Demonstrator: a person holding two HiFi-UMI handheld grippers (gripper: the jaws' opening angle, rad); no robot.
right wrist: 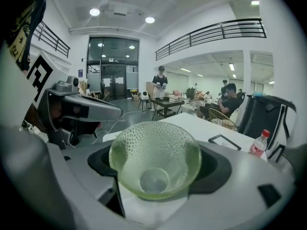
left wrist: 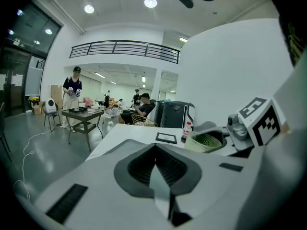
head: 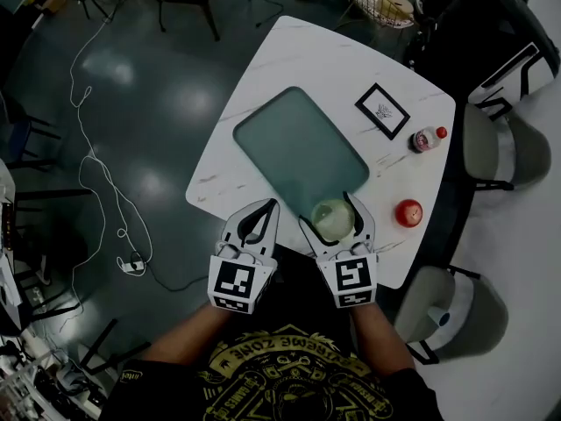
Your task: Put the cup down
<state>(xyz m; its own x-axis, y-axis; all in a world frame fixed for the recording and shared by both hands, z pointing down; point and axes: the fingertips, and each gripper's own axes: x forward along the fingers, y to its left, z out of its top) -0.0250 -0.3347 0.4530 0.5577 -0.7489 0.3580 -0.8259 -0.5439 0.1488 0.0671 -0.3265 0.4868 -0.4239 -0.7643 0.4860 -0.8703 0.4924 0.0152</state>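
Cup (head: 334, 219) upright, mouth up, gripped by right tool (head: 329, 210), over near-right corner of tray (head: 289, 139) on white surface (head: 263, 68). Cannot tell if base touches tray. Coming move likely plain lowering: tray lies directly under cup, right hand nearer. Right tool jaws wide apart, pressing cup's sides. Left tool (head: 259, 220) beside tray's near edge, jaws clenched together, empty.
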